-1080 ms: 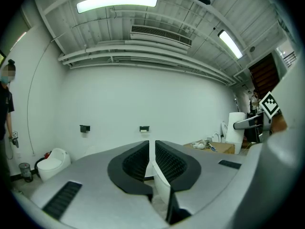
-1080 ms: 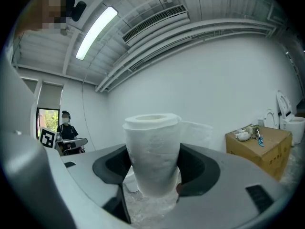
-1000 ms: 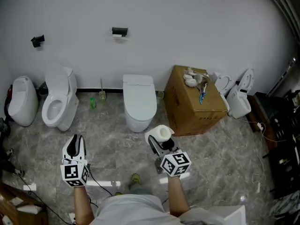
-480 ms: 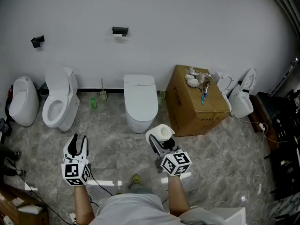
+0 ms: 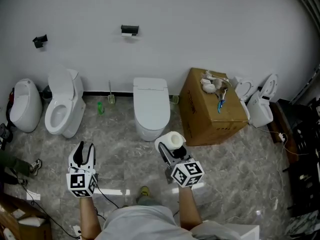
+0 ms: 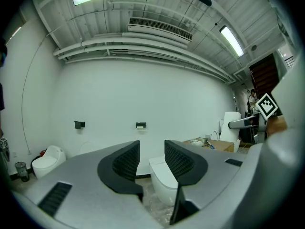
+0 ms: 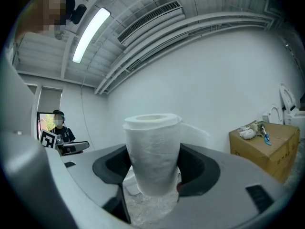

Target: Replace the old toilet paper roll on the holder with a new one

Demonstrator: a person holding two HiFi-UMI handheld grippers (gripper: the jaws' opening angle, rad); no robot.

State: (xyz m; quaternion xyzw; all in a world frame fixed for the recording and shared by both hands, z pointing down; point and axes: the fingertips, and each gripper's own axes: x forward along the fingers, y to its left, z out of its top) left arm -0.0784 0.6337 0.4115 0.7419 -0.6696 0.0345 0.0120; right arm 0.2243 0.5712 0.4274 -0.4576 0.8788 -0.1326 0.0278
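A new white toilet paper roll (image 5: 173,140) stands upright between the jaws of my right gripper (image 5: 171,145), which is shut on it; in the right gripper view the roll (image 7: 152,151) fills the gap of that gripper (image 7: 152,168). My left gripper (image 5: 82,151) is held level to the left, open and empty; between its pads in the left gripper view (image 6: 151,156) I see only the far wall. The black paper holder (image 5: 129,31) hangs high on the white wall above the middle toilet, far from both grippers, and shows small in the left gripper view (image 6: 141,125).
A white toilet (image 5: 150,106) stands straight ahead on the marble floor. A cardboard box (image 5: 212,109) with clutter on top is to its right, with more toilets (image 5: 260,101) beyond. Another toilet (image 5: 62,106) and a second black wall fixture (image 5: 40,40) are at the left.
The left gripper's jaws have opened. Both grippers and the view have drifted a little toward the wall. A person's shoe has come into view at the left edge.
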